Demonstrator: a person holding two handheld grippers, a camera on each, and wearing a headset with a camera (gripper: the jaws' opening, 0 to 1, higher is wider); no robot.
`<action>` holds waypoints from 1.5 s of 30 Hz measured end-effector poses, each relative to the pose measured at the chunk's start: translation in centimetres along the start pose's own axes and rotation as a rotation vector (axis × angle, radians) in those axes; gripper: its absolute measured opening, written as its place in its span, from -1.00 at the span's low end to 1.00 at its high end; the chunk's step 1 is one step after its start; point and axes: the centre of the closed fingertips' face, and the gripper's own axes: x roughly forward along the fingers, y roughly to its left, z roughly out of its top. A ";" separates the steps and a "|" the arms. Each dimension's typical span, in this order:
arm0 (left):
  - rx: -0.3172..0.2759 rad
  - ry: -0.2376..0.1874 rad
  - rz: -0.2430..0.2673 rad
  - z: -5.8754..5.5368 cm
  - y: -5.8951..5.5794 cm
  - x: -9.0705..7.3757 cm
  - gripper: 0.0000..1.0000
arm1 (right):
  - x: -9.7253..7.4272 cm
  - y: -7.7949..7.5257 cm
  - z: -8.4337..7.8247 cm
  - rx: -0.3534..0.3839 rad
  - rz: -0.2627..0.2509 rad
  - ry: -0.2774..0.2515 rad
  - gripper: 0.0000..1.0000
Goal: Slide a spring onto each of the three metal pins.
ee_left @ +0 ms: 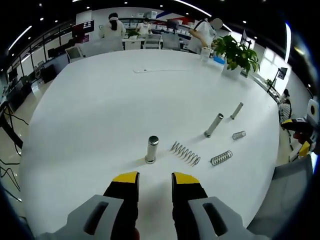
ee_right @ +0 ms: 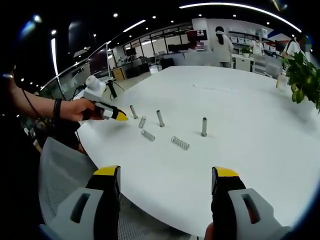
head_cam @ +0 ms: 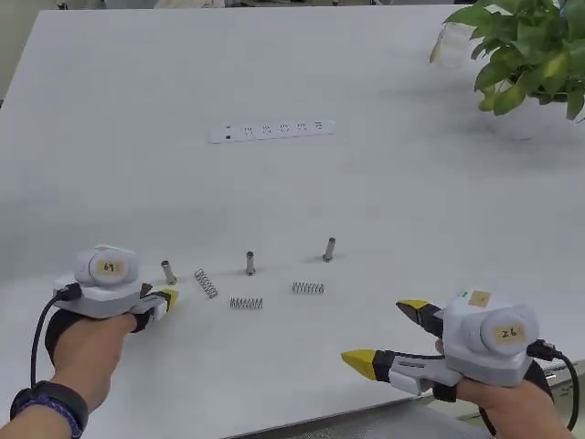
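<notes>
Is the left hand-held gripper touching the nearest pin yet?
Apart. The left gripper view shows bare table between the left hand-held gripper and the upright pin.

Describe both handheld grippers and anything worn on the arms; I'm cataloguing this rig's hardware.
Left gripper and right gripper match: light grey bodies, black jaws tipped in yellow, a round tan sticker with a handwritten number on each, and a black cable trailing from the back. A dark wristband circles the left wrist.

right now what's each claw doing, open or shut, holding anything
Left yellow-tipped claw: open a little, holding nothing.
Right yellow-tipped claw: wide open, holding nothing.
</notes>
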 end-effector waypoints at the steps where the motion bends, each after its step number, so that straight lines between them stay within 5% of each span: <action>1: -0.003 0.001 0.000 -0.3 0.0 -0.2 -0.62 | 0.0 0.0 0.0 0.000 0.001 -0.001 0.47; 9: -0.027 0.018 0.011 -2.9 0.3 -1.0 -0.59 | 0.3 0.7 -0.1 -0.006 0.014 -0.001 0.47; 26: -0.028 -0.010 0.003 -5.4 0.2 -3.9 -0.46 | 0.5 1.3 0.0 -0.025 0.035 -0.006 0.47; 45: 0.055 -0.104 -0.010 -3.7 -0.5 -8.5 -0.21 | 1.4 1.5 0.2 -0.068 0.069 0.010 0.47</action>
